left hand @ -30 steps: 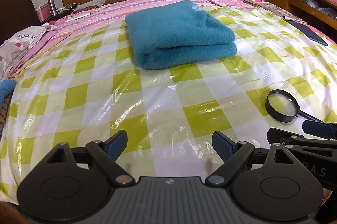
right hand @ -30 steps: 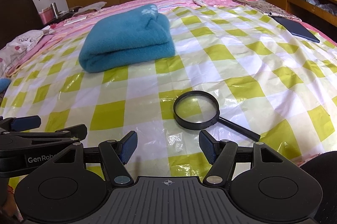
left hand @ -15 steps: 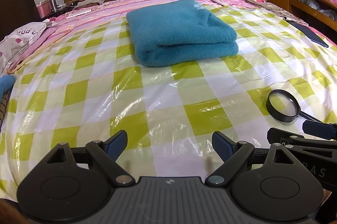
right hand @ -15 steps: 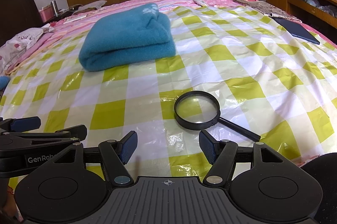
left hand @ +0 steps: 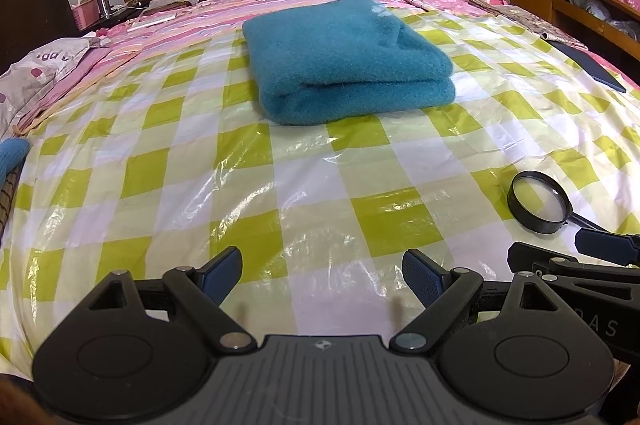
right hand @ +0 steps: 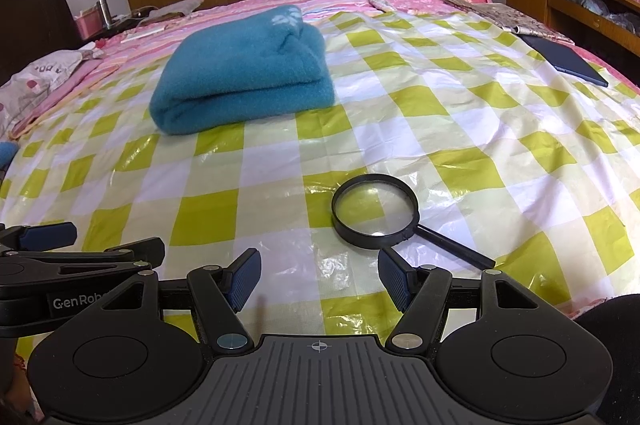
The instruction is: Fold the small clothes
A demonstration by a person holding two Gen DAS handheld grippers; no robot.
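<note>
Nothing has moved since the earlier frames: both grippers hover over the near edge of the checked plastic sheet (left hand: 248, 193). The left gripper (left hand: 322, 275) has its fingers spread wide and empty; the right gripper (right hand: 319, 279) is spread less, also empty. The teal fleece garment (left hand: 344, 61) lies far ahead, already folded into a thick bundle, long axis left-to-right, nearer the left gripper. A magnifying glass (right hand: 376, 211) lies just beyond the right fingers.

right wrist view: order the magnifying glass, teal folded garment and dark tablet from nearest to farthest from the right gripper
1. Magnifying glass, just ahead of the right gripper, slightly right.
2. Teal folded garment, farther up the bed, left.
3. Dark tablet, far right edge of the bed.
</note>
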